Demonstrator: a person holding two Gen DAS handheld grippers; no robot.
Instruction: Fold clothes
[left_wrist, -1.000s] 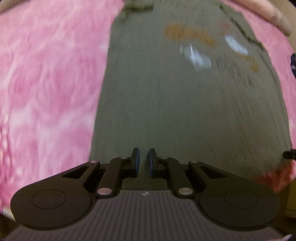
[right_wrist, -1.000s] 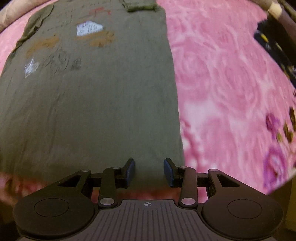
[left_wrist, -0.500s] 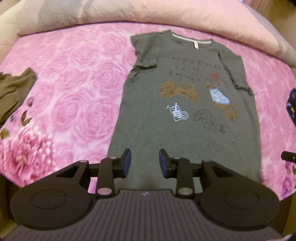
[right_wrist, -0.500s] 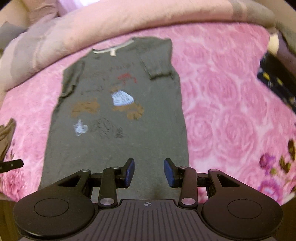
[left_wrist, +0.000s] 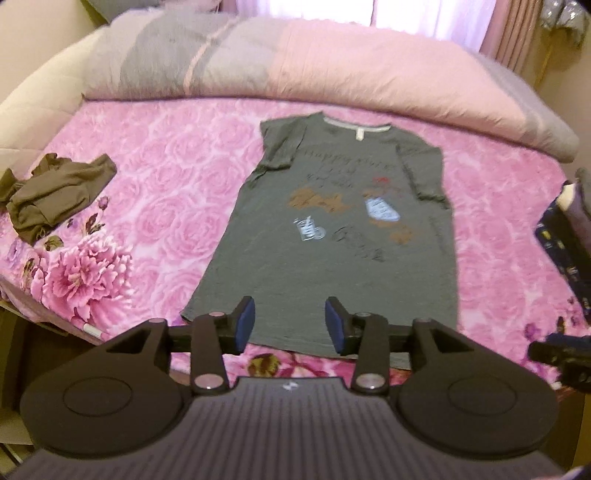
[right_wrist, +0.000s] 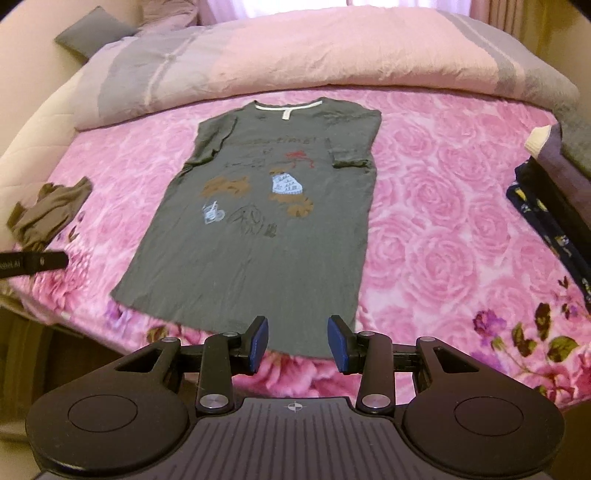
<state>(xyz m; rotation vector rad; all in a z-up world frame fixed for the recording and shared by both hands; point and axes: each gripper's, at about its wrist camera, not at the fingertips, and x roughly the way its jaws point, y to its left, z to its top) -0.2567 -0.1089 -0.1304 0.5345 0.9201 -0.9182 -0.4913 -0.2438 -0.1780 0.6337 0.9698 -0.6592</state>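
Grey-green printed T-shirt (left_wrist: 332, 229) lies flat, front up, centre of both frames on a bed with a pink rose-print bedspread (left_wrist: 166, 192). Neckline points to frame top, hem to bottom. Both short sleeves are folded inward over the chest. Prints on the chest: brown shapes, pale blue shapes, a red mark, dark lettering, too blurred to read.

Left gripper (left_wrist: 290, 328) at bottom centre of the left wrist view, jaws spread with nothing between them; they have just been opening. Seen over the shirt's hem, above the cloth, not touching it.

Right gripper (right_wrist: 297, 345) at bottom centre of the right wrist view, jaws spread, empty, seen just over the hem's lower right corner, no contact.

Crumpled olive-brown garment (left_wrist: 55, 195) at left of frame on the bedspread, well apart from the shirt. Stack of dark folded clothes (right_wrist: 546, 214) at right edge. Rolled pink and grey duvet (right_wrist: 295, 55) runs across the top, just beyond the neckline. Tip of the other gripper shows at each view's edge.
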